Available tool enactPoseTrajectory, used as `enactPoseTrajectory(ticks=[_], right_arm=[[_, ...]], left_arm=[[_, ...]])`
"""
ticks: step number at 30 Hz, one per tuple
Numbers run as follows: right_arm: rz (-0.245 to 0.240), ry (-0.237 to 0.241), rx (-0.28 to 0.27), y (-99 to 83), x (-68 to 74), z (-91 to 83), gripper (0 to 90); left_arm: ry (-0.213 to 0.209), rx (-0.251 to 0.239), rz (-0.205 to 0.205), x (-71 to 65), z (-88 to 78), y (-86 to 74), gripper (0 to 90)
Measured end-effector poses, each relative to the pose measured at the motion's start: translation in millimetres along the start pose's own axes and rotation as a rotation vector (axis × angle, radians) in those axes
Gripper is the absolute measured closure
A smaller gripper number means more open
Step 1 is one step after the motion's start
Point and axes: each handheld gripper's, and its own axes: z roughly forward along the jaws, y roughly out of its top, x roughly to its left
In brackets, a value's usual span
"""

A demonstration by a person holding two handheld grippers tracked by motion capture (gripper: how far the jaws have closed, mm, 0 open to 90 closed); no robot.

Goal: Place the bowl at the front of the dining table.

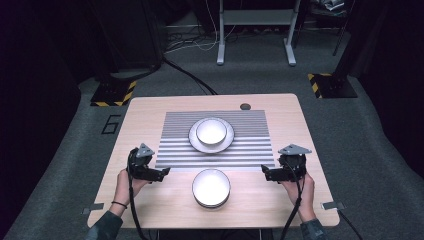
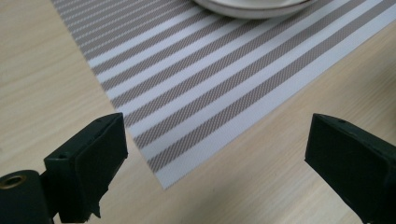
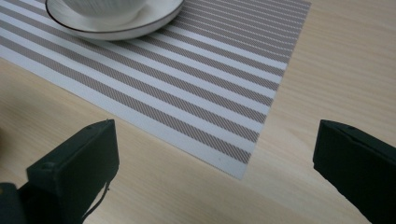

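Lowest in the high view, centre frame, sits the white round ceramic bowl (image 1: 211, 187) on the pale wooden table (image 1: 145, 107), and it lies dead between the two claws. Left gripper (image 1: 161, 173) at its left, right gripper (image 1: 266, 173) at its right, both jaws spread wide and empty, both pointing inward at it, about equally near. Beyond them, mid-frame, the grey-and-white striped placemat (image 1: 175, 150) carries a white plate with a second bowl (image 1: 211, 134). Likely either hand could close in sideways.

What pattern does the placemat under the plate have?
The placemat has straight stripes, grey-brown alternating with white, seen best in the left gripper view.
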Motion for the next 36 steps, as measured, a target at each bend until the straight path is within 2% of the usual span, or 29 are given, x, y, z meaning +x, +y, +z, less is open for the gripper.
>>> enactPoseTrajectory(ticks=[7, 13, 16, 19, 23, 25, 28, 30, 36], right_arm=[[0.02, -0.022, 0.013, -27.6, -9.5, -8.2, 0.0], [0.066, -0.045, 0.022, -49.7, -19.8, -14.6, 0.0], [0.077, -0.061, 0.032, -60.3, -25.3, -12.1, 0.0], [0.099, -0.055, 0.06, -71.0, -31.7, -5.5, 0.0], [0.115, -0.053, 0.087, -79.3, -37.1, 2.4, 0.0], [0.121, -0.039, 0.104, -82.7, -39.1, 7.0, 0.0], [0.071, -0.06, 0.091, -87.3, -37.9, 9.9, 0.0], [0.059, -0.057, 0.084, -88.0, -38.4, 10.0, 0.0], [0.072, -0.066, 0.082, -88.0, -37.0, 10.2, 0.0]], left_arm=[[0.01, 0.01, -0.067, 9.5, -6.0, -32.4, 5.3], [0.026, 0.007, -0.111, 14.9, -11.2, -56.0, 5.3], [0.043, 0.011, -0.126, 16.8, -11.5, -65.8, 5.3], [0.053, 0.01, -0.148, 18.5, -8.8, -74.1, 5.3], [0.074, 0.015, -0.143, 20.3, -5.4, -80.2, 5.4], [0.079, 0.008, -0.16, 20.6, -3.1, -82.8, 5.9], [0.106, -0.021, -0.159, 19.5, -1.8, -85.6, 8.3], [0.115, -0.027, -0.158, 19.6, -1.0, -86.1, 8.1], [0.136, -0.026, -0.169, 21.1, -0.6, -86.1, 7.2]])
